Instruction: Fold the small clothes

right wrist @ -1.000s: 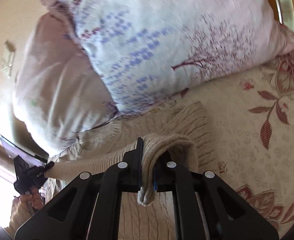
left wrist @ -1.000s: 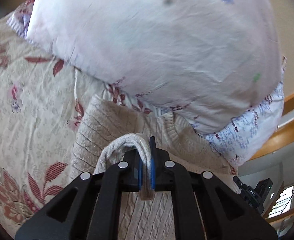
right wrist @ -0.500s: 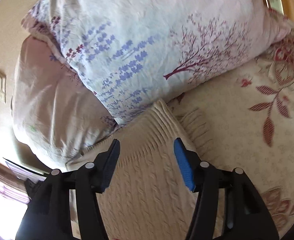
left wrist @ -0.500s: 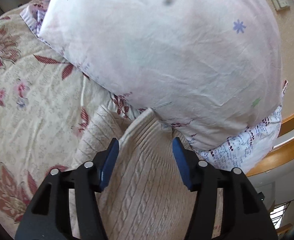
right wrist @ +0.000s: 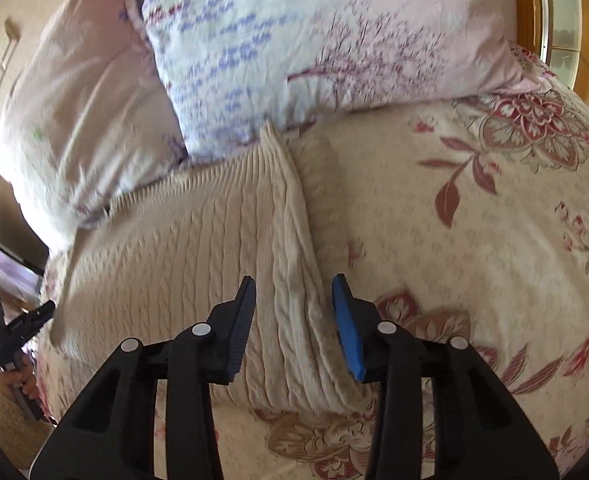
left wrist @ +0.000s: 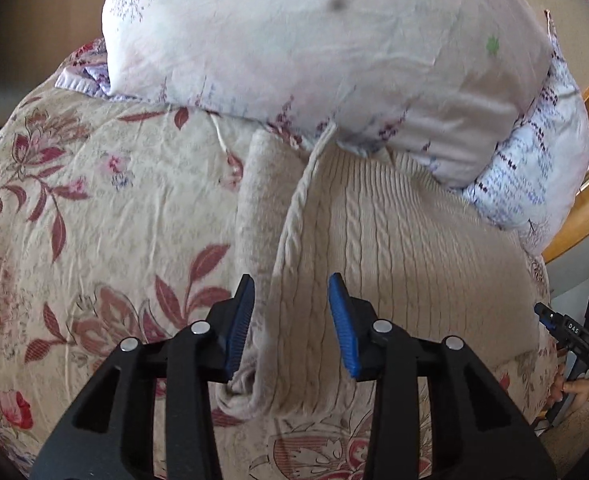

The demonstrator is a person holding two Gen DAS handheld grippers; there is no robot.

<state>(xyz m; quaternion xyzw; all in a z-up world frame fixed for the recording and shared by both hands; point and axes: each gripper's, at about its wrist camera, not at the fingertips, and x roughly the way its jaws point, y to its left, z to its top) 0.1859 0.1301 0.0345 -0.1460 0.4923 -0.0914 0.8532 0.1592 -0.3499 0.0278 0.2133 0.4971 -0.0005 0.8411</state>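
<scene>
Left wrist view: left tongs (left wrist: 290,320) apart, holding nothing, over sweater (left wrist: 394,248) edge.
Right tongs (right wrist: 292,320): apart, empty.
Sweater: folded on bed (left wrist: 114,208), top against pillows (left wrist: 334,48).
Handling: likely soft, light, stretchy; pinch folded side edges.

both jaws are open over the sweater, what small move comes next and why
Probably lower the left gripper onto the near left edge of the cream sweater and close. Both grippers hang open, and a sleeve layer pokes out along that side, so it likely needs tucking.
</scene>
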